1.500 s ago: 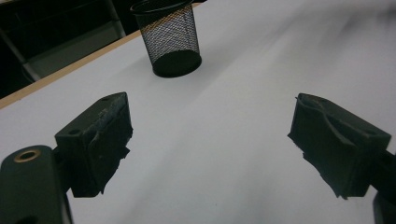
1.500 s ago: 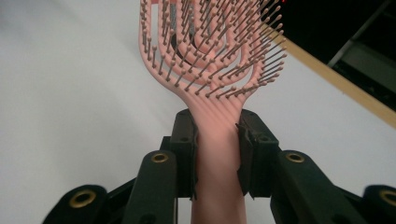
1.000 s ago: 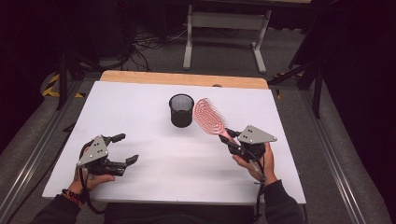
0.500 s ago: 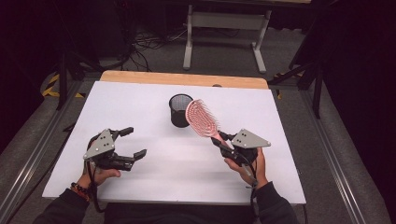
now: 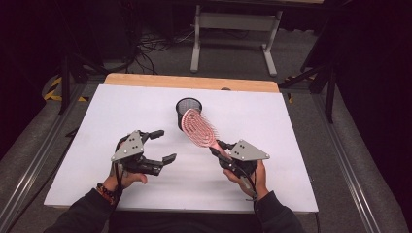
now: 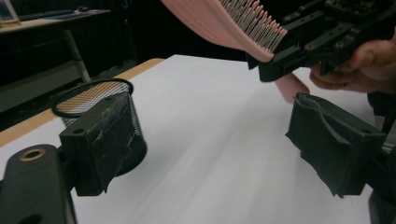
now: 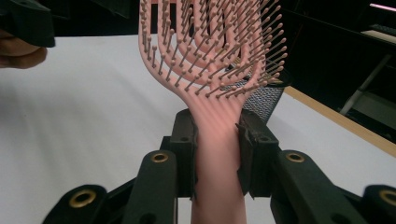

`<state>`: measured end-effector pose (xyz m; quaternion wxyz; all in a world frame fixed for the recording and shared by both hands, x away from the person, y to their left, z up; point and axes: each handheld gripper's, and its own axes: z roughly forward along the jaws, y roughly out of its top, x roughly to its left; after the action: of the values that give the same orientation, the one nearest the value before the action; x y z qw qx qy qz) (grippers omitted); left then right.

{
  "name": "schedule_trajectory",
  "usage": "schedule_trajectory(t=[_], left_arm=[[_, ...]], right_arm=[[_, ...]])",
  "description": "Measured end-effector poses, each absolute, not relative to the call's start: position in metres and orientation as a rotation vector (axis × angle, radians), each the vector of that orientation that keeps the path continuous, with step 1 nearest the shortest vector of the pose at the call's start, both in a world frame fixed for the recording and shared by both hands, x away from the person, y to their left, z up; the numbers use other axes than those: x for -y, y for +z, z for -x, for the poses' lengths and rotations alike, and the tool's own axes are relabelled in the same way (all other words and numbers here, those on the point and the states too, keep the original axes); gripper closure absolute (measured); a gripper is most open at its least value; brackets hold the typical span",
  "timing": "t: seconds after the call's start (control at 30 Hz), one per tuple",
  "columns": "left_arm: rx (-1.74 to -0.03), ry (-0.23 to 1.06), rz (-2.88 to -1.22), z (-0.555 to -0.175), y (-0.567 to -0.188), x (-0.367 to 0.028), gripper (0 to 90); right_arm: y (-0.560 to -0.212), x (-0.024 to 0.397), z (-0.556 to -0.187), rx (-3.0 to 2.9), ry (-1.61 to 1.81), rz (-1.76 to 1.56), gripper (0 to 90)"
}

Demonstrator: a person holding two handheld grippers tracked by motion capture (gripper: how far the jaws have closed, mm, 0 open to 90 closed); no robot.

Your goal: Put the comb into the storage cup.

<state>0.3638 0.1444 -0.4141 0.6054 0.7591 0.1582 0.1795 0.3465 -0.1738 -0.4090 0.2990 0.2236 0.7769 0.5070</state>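
Pink vented hairbrush (image 5: 199, 127), bristled

1. You have no readable text, label, brand, number or sign in any of the three views.
2. You will find no print on the pink plastic hairbrush (image 5: 199, 128), the black wire-mesh cup (image 5: 188, 110) or the white table top (image 5: 291, 126).
3. The yellow-and-black hazard striping on the floor (image 5: 53, 92) carries no lettering.
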Motion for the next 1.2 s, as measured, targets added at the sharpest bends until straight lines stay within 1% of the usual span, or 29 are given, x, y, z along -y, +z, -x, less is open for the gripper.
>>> schedule_trajectory(t=[0.13,0.17,0.3,0.73,0.9,1.0,1.03,1.2], left_arm=[[-0.368,0.384,-1.742,-0.366,-0.413,-0.135,16.0],[-0.381,0.35,-1.723,-0.367,-0.413,-0.129,16.2],[-0.403,0.297,-1.703,-0.371,-0.413,-0.121,17.5],[-0.456,0.259,-1.626,-0.371,-0.412,-0.109,23.5],[-0.496,0.261,-1.574,-0.372,-0.41,-0.111,31.5],[-0.52,0.256,-1.541,-0.373,-0.409,-0.114,46.3],[-0.515,0.236,-1.535,-0.374,-0.409,-0.115,50.6],[-0.502,0.225,-1.527,-0.375,-0.408,-0.116,56.9]], right_arm=[[-0.413,0.164,-0.343,-2.063,1.335,-0.57,69.5],[-0.414,0.162,-0.342,-2.06,1.334,-0.564,69.5],[-0.416,0.153,-0.339,-2.049,1.32,-0.536,69.5],[-0.427,0.133,-0.333,-2.03,1.241,-0.481,69.4],[-0.431,0.126,-0.33,-1.999,1.198,-0.475,69.3],[-0.434,0.121,-0.331,-1.983,1.185,-0.497,69.3],[-0.435,0.121,-0.331,-1.982,1.18,-0.499,69.2],[-0.437,0.117,-0.332,-1.997,1.191,-0.522,69.0]])
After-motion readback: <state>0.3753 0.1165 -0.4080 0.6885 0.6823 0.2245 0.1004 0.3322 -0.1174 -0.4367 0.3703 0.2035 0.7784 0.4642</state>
